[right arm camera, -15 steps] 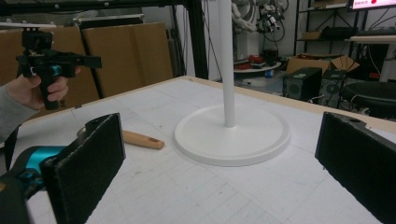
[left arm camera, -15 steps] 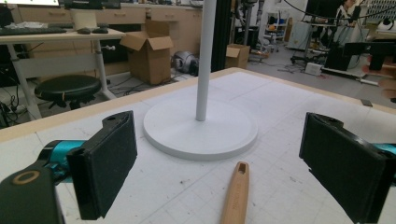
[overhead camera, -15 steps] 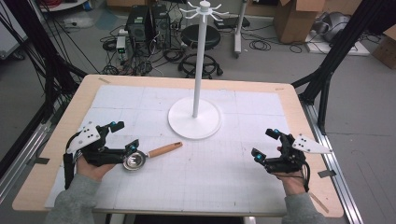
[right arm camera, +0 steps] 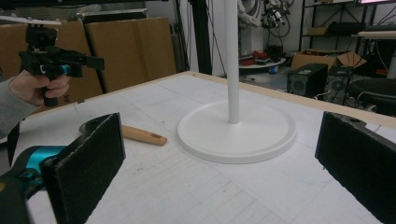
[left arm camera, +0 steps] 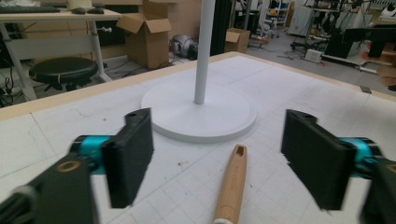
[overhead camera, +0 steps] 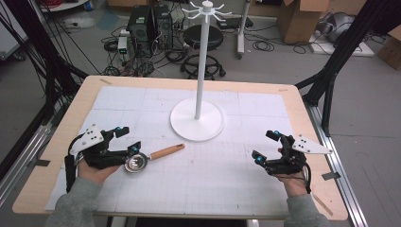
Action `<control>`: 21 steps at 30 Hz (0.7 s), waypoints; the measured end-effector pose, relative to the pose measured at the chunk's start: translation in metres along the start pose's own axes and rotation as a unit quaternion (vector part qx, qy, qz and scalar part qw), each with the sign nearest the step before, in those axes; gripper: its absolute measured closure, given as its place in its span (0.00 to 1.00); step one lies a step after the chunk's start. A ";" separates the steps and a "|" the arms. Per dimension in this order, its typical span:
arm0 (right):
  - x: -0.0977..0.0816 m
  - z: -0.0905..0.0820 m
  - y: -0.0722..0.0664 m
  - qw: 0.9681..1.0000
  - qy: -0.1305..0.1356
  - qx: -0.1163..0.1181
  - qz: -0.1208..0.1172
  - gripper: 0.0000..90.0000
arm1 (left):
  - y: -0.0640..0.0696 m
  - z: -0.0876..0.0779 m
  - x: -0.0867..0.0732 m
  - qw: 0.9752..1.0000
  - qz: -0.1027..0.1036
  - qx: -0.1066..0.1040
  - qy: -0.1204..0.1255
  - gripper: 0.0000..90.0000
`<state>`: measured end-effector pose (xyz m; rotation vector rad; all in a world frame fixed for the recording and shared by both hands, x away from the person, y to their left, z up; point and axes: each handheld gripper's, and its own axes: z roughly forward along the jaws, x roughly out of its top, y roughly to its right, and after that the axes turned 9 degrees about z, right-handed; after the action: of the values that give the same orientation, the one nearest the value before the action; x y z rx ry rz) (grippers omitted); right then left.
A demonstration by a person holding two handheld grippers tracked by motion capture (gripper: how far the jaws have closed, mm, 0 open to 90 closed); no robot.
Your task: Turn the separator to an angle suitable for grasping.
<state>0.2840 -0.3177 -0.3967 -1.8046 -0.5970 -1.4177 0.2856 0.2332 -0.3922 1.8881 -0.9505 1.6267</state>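
A small metal strainer (overhead camera: 136,162) with a wooden handle (overhead camera: 165,152) lies on the white mat, handle pointing right toward the stand. My left gripper (overhead camera: 130,138) hovers just left of and above its bowl. In the left gripper view the handle (left arm camera: 232,182) lies between the open jaws of the left gripper (left arm camera: 219,149), with clear gaps on both sides. My right gripper (overhead camera: 264,145) stands open at the right of the mat with nothing between its jaws. The right gripper view shows the right gripper (right arm camera: 224,163), the handle (right arm camera: 142,135) and the left gripper (right arm camera: 60,63) farther off.
A tall white stand (overhead camera: 202,61) with hooks at its top rises from a round base (overhead camera: 196,124) at mid-table. Its base (left arm camera: 198,112) lies just beyond the handle tip. The wooden table edge (overhead camera: 302,113) frames the mat. Boxes, cables and a stool sit on the floor behind.
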 end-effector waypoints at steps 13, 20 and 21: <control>-0.004 0.005 -0.002 1.000 -0.017 0.002 -0.003 0.01 | 0.003 0.003 -0.001 0.999 0.008 -0.009 -0.050 0.94; -0.004 0.005 -0.003 1.000 -0.018 0.003 -0.007 0.01 | 0.004 0.010 -0.001 0.997 0.015 -0.003 -0.070 1.00; -0.004 0.005 -0.003 1.000 -0.018 0.003 -0.008 0.01 | 0.004 0.011 -0.001 0.997 0.015 -0.005 -0.070 1.00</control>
<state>0.2838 -0.3120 -0.4007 -1.8276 -0.6344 -1.3944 0.2897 0.2226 -0.3956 2.0109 -1.0465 1.5211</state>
